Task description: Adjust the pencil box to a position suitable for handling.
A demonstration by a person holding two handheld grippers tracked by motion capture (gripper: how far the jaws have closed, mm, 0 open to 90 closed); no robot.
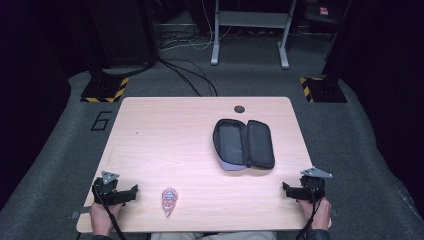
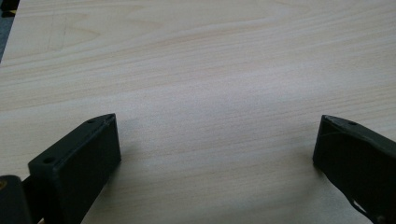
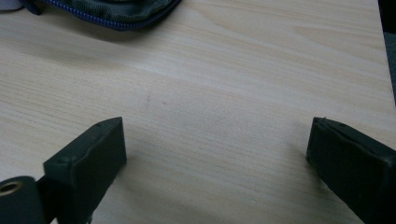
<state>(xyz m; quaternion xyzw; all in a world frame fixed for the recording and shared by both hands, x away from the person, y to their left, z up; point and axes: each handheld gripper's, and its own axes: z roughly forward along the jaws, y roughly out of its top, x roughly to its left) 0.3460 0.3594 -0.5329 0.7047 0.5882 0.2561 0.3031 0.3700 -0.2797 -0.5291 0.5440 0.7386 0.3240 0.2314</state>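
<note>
Left gripper (image 1: 131,193) resting low at the near left corner of the wooden table (image 1: 165,135), held in the left hand (image 1: 102,216), jaws spread wide with bare wood between them. Same wide gap in the left gripper view (image 2: 217,140), both black jaws just above the tabletop (image 2: 210,70), nothing clamped.

Right gripper (image 1: 287,190) at the near right corner, held in the right hand (image 1: 316,212), jaws likewise far apart and holding nothing. Grey three-cornered plate on top of each. In the right gripper view (image 3: 217,140), open jaws over bare wood (image 3: 233,79), with the blue-zippered edge of the pouch (image 3: 116,11) at the top left, well apart from the jaws.

Small pinkish packet (image 1: 169,200) lying flat near the front edge, just right of the left gripper and not touching it; too small to read any print on it. Dark zip pouch (image 1: 244,144) lying unzipped and splayed open right of the table's centre, both halves flat, lining up. Well apart from both grippers and from the packet. Round dark hole (image 1: 239,109) in the tabletop near the far edge, just beyond the pouch.
</note>
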